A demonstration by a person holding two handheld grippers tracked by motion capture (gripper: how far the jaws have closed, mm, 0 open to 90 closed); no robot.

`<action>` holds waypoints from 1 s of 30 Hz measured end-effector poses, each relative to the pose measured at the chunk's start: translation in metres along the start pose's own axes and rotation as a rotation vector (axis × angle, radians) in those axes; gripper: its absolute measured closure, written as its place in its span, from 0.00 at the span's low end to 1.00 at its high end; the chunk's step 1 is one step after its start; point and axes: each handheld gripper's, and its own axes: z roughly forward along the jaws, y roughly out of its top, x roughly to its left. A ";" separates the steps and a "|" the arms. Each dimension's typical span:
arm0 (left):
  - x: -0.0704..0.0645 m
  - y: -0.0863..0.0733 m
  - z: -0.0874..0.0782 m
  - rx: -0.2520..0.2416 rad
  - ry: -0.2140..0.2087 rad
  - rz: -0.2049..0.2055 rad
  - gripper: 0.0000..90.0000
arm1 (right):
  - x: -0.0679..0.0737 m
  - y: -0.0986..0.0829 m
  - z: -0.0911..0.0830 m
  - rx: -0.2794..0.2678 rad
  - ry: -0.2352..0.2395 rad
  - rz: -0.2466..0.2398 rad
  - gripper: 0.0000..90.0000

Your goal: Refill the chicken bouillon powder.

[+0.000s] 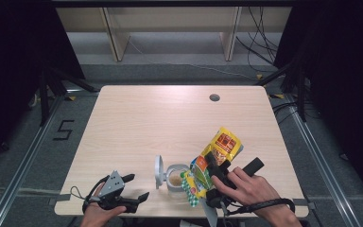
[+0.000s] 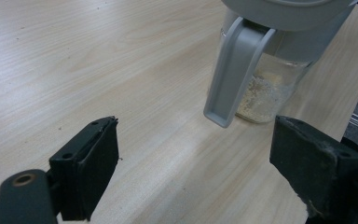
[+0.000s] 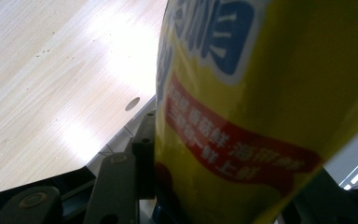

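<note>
Gripping a yellow packet [image 1: 217, 156] in right gripper [image 1: 216, 176] fingers, hiding the jar [image 1: 176, 178] partly, left gripper [image 1: 133, 188] fingers spread empty.

My left gripper [image 1: 134, 187] rests low at the table's [image 1: 137, 118] near edge, jaws spread wide. My right gripper [image 1: 216, 166] near the near right corner is clamped tight, hand [image 1: 248, 187] tilted inward.
</note>
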 end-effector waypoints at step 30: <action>0.003 0.001 -0.002 0.008 0.012 0.039 0.17 | 0.001 0.000 0.002 -0.003 0.011 -0.007 0.63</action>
